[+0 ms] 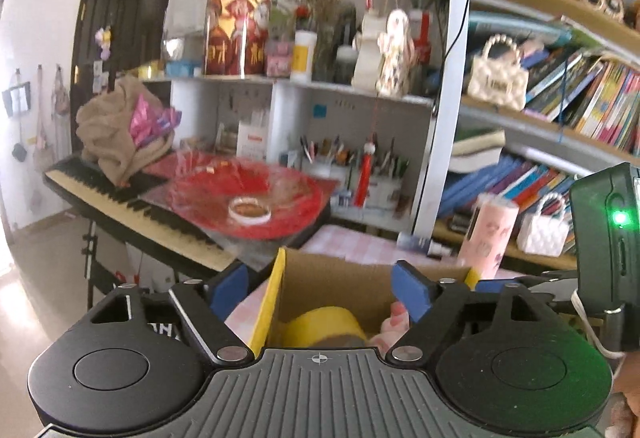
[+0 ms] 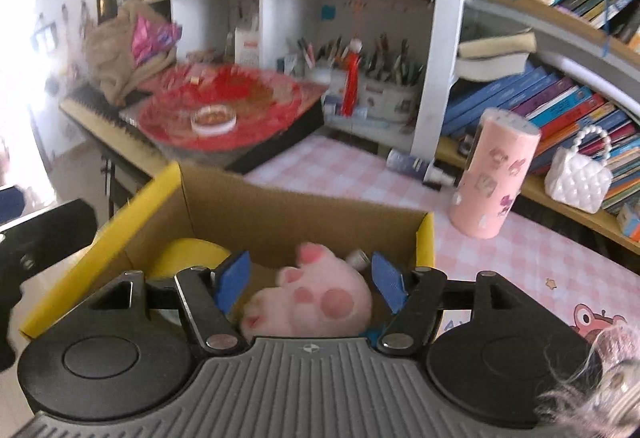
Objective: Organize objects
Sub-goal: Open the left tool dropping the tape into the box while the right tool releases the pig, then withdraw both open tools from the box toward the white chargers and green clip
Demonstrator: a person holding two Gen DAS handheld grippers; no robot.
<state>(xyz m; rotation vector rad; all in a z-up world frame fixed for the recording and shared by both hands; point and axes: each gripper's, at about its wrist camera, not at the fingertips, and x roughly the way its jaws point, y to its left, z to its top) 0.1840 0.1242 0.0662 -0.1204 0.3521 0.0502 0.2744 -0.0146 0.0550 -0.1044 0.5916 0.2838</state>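
Observation:
An open cardboard box (image 2: 304, 214) with yellow flaps stands on the pink checked table. Inside lie a yellow tape roll (image 2: 188, 254) and a pink plush paw (image 2: 320, 302). My right gripper (image 2: 310, 280) hovers over the box, open, with the paw between its blue pads but not touching them. In the left wrist view the box (image 1: 340, 278) shows the tape roll (image 1: 324, 324) and a corner of the paw (image 1: 394, 322). My left gripper (image 1: 320, 288) is open above the box's left side, straddling the yellow flap and holding nothing.
A pink patterned cylinder (image 2: 492, 174) stands right of the box, and a small dark tube (image 2: 416, 166) lies behind it. A keyboard (image 1: 132, 206) with a red wrapped platter (image 1: 256, 198) sits at the left. Bookshelves (image 2: 560, 110) with a white handbag (image 2: 580, 174) line the right.

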